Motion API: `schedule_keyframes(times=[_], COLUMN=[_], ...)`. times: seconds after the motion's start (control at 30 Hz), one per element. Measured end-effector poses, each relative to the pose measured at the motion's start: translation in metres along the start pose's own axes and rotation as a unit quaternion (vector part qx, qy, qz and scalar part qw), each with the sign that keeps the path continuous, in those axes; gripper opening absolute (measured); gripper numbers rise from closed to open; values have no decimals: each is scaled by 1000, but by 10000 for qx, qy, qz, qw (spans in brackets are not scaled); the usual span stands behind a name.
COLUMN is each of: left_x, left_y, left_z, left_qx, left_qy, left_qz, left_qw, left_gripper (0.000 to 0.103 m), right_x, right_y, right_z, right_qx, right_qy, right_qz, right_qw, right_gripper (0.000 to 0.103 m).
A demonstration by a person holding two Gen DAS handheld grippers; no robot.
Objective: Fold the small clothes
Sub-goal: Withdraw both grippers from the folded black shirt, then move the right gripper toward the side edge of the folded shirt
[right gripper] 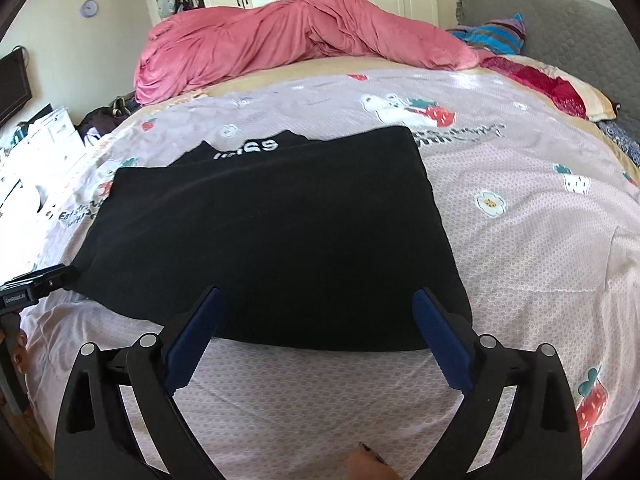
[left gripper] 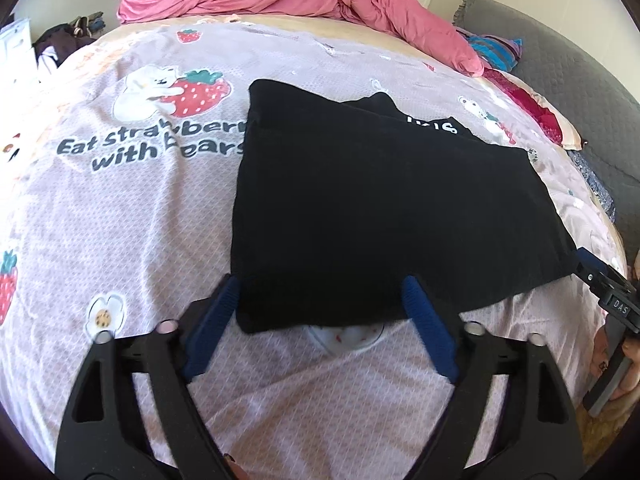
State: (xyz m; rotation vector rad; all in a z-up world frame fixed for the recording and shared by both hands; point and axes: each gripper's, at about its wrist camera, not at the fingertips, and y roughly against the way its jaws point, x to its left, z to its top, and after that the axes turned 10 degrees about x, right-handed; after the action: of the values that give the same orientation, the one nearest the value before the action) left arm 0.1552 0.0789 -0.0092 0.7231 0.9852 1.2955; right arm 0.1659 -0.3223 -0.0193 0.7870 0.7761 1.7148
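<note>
A black garment lies folded flat on the bed; white lettering shows at its far edge. It also fills the middle of the right wrist view. My left gripper is open and empty, its blue fingers straddling the garment's near left corner. My right gripper is open and empty, its fingers spread over the garment's near right edge. The right gripper also shows at the right edge of the left wrist view; the left gripper shows at the left edge of the right wrist view.
The bed sheet is pale pink with strawberry and bear prints. A crumpled pink duvet lies at the far end, pillows and a grey headboard to the right. Cluttered items stand at the left.
</note>
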Motion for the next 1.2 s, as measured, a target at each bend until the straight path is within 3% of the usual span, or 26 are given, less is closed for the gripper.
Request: schedule_keyframes(times=[0.13, 0.3, 0.57, 1.2], left_x=[5, 11, 22, 54], left_y=[5, 16, 26, 36], left_z=[-5, -8, -7, 1], left_qx=[-32, -174, -313, -547], left_qy=[18, 98, 244, 770], left_qz=[57, 191, 355, 507], left_qw=[10000, 9996, 9986, 9942], left_gripper=[82, 93, 94, 94], right_x=[8, 21, 55, 146], right_y=[5, 5, 6, -4], right_z=[-2, -5, -7, -14], right_qx=[-137, -116, -150, -152], right_qy=[113, 244, 686, 1794], right_qz=[28, 183, 385, 400], right_qw=[9998, 9995, 9968, 9829], right_gripper=[96, 98, 98, 99])
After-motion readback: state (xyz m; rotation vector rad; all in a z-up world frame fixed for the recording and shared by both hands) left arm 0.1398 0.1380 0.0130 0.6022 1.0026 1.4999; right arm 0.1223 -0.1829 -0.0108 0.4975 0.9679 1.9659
